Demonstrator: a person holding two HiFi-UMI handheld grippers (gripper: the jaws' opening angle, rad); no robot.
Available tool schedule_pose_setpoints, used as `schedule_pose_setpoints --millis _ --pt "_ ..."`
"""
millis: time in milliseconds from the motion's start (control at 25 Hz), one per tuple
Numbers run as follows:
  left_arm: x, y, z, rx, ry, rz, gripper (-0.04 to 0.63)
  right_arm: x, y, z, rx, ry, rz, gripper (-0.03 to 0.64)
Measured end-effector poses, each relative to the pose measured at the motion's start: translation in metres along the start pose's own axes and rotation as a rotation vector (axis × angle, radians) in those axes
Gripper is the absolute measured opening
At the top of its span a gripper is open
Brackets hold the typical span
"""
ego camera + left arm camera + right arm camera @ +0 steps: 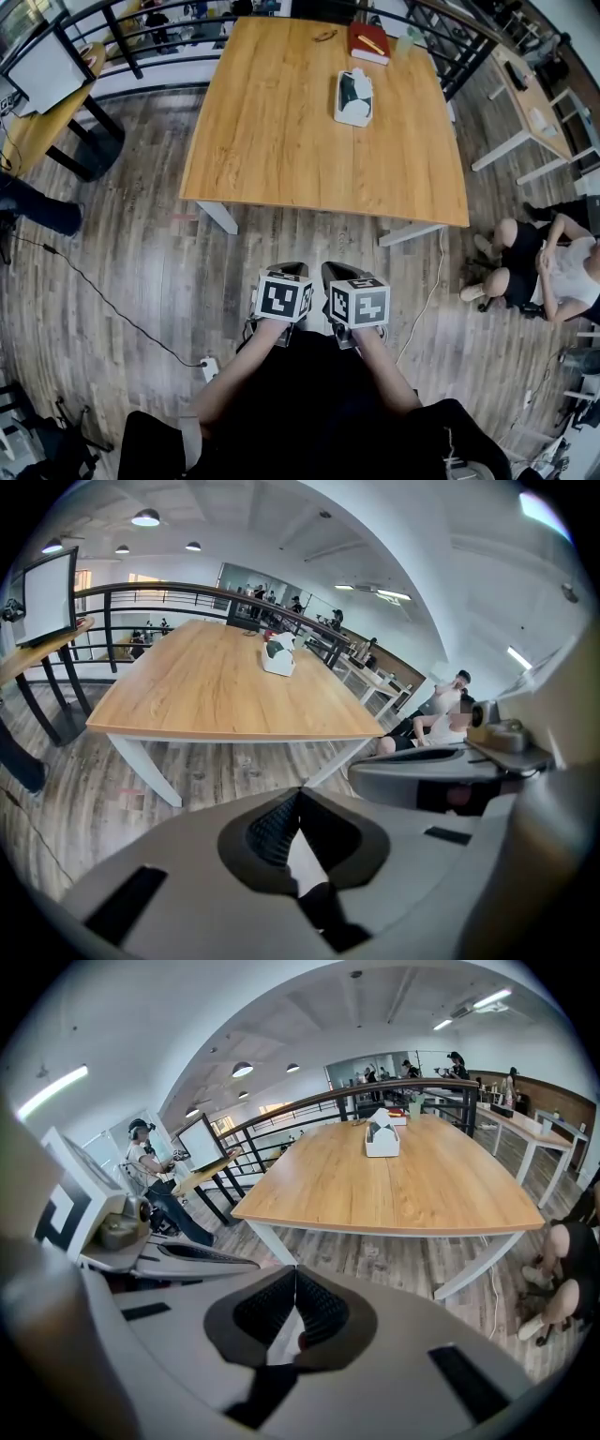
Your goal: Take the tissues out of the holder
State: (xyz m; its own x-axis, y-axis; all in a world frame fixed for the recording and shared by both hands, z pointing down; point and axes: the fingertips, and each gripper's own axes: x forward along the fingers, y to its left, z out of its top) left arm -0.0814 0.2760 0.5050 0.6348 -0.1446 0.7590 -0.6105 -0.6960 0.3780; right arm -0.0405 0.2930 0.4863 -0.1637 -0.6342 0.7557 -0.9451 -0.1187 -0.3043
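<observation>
We are holding the left gripper [284, 272] and the right gripper [339, 274] side by side just in front of our body, over the wooden floor [141, 272], both pointing toward the table [281, 141]. Each gripper's jaws are pressing together at the tips with nothing between them, so both are carrying nothing. The tissue holder [353, 105] is sitting on the far right part of the tabletop, well apart from both grippers, with white tissues [360, 84] sticking up out of its top. A red book [368, 42] is lying beyond it near the far edge. A person [548, 267] is sitting on the floor to the right of the table.
</observation>
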Motion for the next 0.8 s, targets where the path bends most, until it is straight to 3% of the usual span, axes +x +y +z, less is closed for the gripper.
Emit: schedule_pose_setpoints --millis 800 --pt "0.033 -0.001 0.02 0.026 0.058 -0.031 0.008 0.013 -0.032 0.015 0.085 -0.007 -0.044 0.012"
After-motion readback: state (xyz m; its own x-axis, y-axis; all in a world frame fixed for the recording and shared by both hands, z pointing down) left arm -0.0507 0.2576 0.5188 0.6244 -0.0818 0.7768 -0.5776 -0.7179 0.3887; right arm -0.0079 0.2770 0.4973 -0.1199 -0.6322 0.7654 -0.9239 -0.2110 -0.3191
